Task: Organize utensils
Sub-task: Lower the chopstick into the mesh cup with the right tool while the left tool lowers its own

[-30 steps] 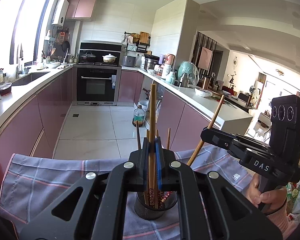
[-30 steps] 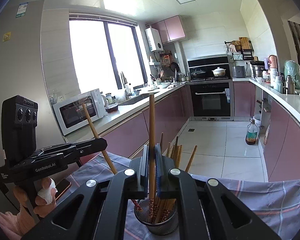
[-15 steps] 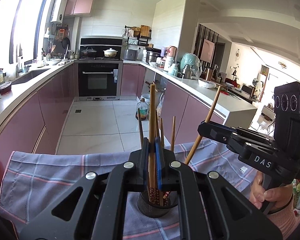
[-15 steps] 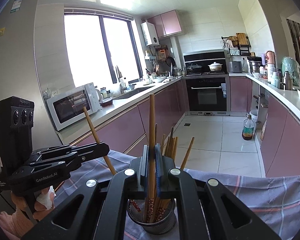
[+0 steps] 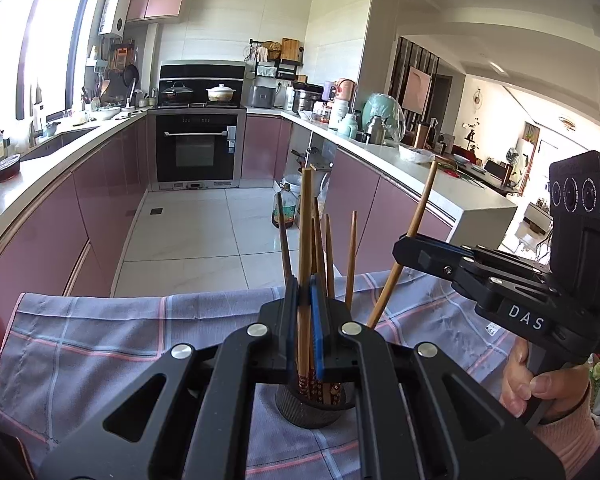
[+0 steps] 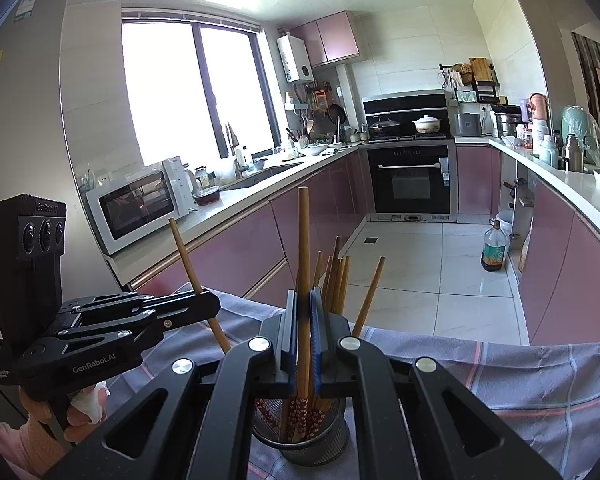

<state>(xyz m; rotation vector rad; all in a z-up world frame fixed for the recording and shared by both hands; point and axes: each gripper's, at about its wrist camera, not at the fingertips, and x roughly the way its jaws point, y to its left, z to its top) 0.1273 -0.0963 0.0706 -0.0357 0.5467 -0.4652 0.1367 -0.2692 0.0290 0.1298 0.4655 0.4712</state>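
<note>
A metal mesh holder stands on the checked cloth and holds several wooden chopsticks; it also shows in the left wrist view. My left gripper is shut on one upright chopstick whose patterned end is down in the holder. My right gripper is shut on another upright chopstick, its lower end also in the holder. Each gripper shows in the other's view, the right gripper and the left gripper, with its chopstick slanting down toward the holder.
The blue-grey checked cloth covers the table, whose far edge drops to the kitchen floor. Pink cabinets and counters line both sides. A microwave stands on the left counter and an oil bottle on the floor.
Both grippers have come down with their chopsticks, so the holder sits closer under the fingers and the chopstick ends reach deeper into it.
</note>
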